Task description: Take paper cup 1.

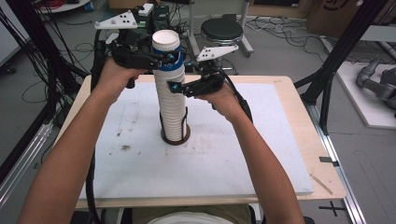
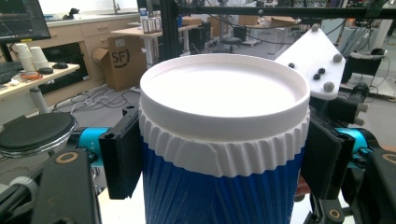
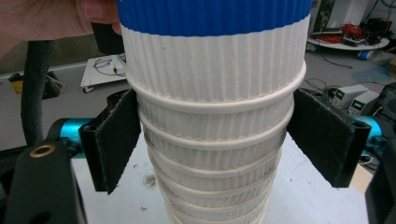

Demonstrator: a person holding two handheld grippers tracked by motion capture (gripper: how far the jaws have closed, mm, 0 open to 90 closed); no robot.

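Above the brown base (image 1: 176,139) on the white mat (image 1: 140,163), seen from the high view, a stack (image 1: 171,107) of ribbed white cups stands upright. Its top cup (image 1: 166,49) carries a blue band and sits at the very top of the stack. The left gripper (image 1: 161,58) reaches that top cup from the left of the stack, its jaws clamped on the blue band. The right gripper (image 1: 180,87) comes from the right, lower down, its jaws at the white cups under the top cup.

Along the left gripper view, the top cup (image 2: 224,140) sits between the two black pads (image 2: 122,156), which press on its sides just below the white rim.

Along the right gripper view, the stack (image 3: 212,140) rises between the jaws with the blue band at the upper edge. The pads (image 3: 116,140) stand at either side of the white cups; the left one meets the cup wall, while the right one looks close to touching, so whether they squeeze I cannot tell. A hand (image 3: 46,18) shows at upper left of the stack.
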